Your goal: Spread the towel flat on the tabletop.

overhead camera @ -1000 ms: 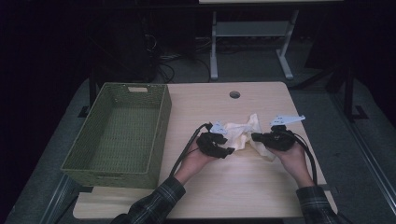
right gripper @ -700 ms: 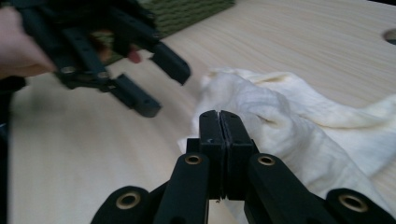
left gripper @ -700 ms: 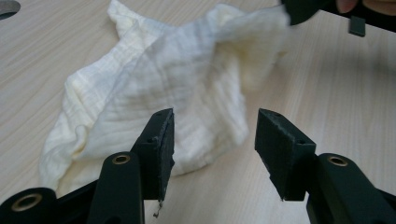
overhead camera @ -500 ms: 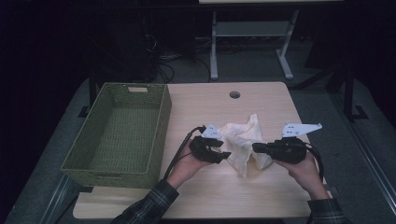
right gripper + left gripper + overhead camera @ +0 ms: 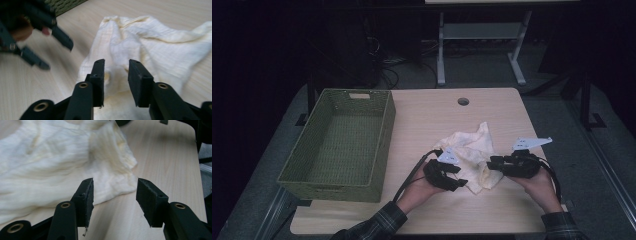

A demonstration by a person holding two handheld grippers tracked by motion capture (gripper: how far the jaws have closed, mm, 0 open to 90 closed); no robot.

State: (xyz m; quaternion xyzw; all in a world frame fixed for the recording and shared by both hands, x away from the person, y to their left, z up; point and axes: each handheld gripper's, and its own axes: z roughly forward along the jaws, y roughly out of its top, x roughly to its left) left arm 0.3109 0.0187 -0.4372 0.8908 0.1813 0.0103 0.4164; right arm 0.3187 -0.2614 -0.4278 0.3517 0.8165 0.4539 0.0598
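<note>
A crumpled cream cloth lies on the wooden table, between my two grippers. My left gripper sits at the cloth's near left edge. Its jaws stand open in the left gripper view, with the corner of the cloth on the table just beyond them. My right gripper is at the cloth's right edge. Its jaws have just been opening; a fold of the cloth lies in the gap, and the pads stand off it. The left gripper shows blurred at upper left there.
A green woven basket stands empty on the table's left side, its corner visible past the left gripper. A round cable hole sits near the far edge. Bare wood surrounds the cloth; a metal stand is beyond the table.
Both hands have drawn back toward the near edge. The right gripper's jaws have parted and released the cloth, which now lies flatter and more spread on the table.
</note>
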